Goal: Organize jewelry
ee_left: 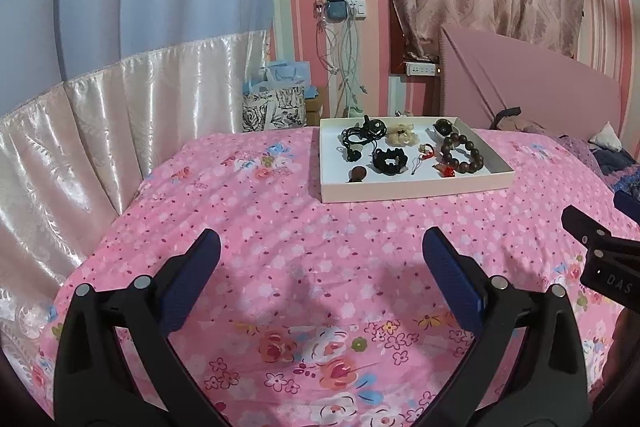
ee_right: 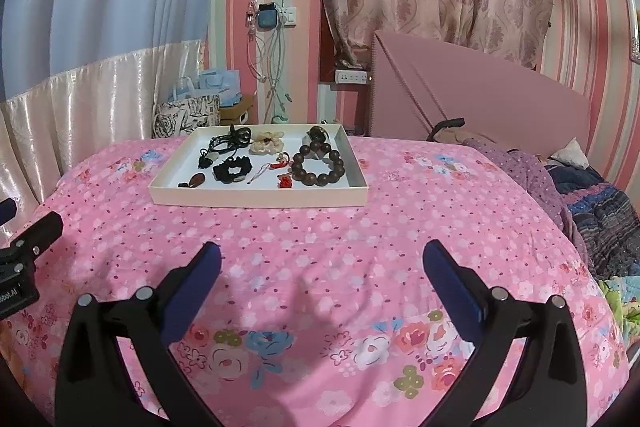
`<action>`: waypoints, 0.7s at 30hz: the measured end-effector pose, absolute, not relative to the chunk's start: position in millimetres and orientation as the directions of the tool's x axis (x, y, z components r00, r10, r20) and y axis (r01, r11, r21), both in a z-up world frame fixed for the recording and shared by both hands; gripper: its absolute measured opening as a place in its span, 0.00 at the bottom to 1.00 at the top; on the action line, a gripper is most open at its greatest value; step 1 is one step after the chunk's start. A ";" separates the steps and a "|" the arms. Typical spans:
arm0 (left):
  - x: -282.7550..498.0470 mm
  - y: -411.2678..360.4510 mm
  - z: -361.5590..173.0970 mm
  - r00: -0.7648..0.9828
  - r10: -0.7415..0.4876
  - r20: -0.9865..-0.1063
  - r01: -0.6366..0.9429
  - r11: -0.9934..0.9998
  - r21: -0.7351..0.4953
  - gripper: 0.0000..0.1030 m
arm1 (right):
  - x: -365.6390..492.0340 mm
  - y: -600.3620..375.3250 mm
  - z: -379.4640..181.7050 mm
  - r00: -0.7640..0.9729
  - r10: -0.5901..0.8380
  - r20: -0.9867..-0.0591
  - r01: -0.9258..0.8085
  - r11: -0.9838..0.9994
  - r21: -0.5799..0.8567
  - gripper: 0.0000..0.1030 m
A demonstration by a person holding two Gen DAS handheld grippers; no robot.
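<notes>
The left tongs stood spread wide at the bottom of the left wrist view, holding nothing, above the pink floral bedspread. The right tongs were likewise spread and empty at the bottom of the right wrist view; their black body also showed at the right edge of the left view. The white tray sat on the bed in the middle of both frames, well apart from both tongs. Inside it, a brown bead bracelet lay toward the right, a black scrunchie near the centre, a cream scrunchie behind it, black corded pieces at the upper left, a brown pendant at the lower left, and small red charms between scrunchie and bracelet. A pink headboard rose at the right.
</notes>
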State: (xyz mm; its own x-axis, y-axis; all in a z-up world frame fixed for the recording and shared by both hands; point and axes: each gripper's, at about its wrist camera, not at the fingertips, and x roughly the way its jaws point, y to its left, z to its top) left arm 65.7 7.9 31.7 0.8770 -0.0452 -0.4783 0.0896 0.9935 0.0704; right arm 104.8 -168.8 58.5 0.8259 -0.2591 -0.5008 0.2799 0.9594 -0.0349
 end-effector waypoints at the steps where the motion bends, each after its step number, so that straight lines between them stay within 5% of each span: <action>1: 65.2 7.2 31.5 0.878 -0.044 -0.476 0.091 0.993 0.074 0.97 | 104.8 -169.0 58.5 0.826 -0.262 -0.499 0.282 0.959 -0.036 0.98; 21: 64.9 8.5 29.1 0.871 -0.039 -0.489 0.083 0.994 0.068 0.97 | 105.6 -169.3 55.4 0.823 -0.263 -0.503 0.284 0.958 -0.037 0.98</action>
State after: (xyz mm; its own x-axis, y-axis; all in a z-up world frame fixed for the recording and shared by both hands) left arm 64.9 8.5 29.1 0.8712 -0.0388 -0.4894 0.0827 0.9942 0.0684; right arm 105.6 -169.3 55.4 0.8231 -0.2633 -0.5032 0.2837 0.9582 -0.0372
